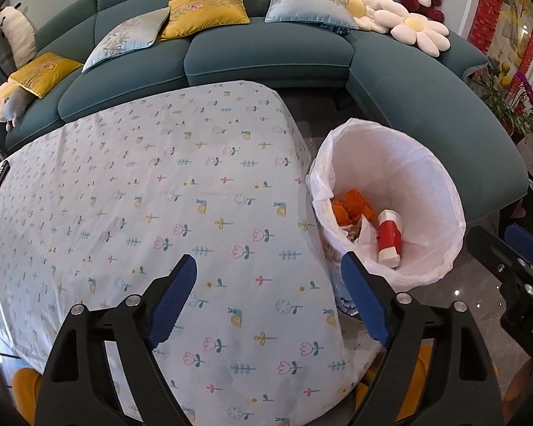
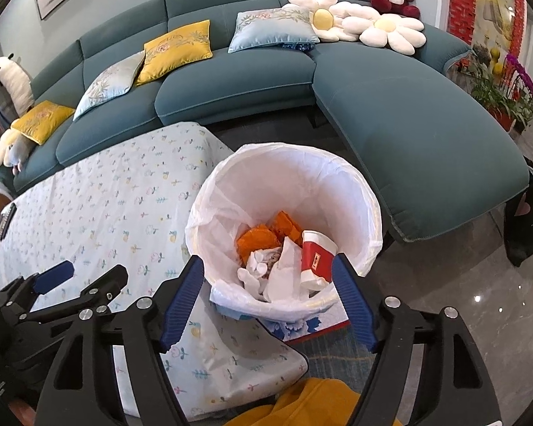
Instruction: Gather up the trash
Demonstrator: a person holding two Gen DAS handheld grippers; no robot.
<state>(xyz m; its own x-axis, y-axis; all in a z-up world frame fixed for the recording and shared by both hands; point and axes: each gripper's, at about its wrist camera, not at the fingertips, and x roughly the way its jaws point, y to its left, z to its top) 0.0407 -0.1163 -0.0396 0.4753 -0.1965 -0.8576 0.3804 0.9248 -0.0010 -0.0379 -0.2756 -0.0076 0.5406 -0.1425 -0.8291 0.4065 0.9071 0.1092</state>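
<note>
Our right gripper (image 2: pixel 268 277) hangs spread and empty directly above the lined bin (image 2: pixel 369 209), and we judge it sits there because trash drops from that spot; the red-and-white cup (image 2: pixel 314 255), orange wrappers (image 2: pixel 257 241) and crumpled paper (image 2: pixel 284 269) lie inside, just below its fingers. Our left gripper (image 1: pixel 268 298), also spread and holding nothing, hovers over the floral-clothed worktop (image 1: pixel 142 177), the bin just beside its right finger
</note>
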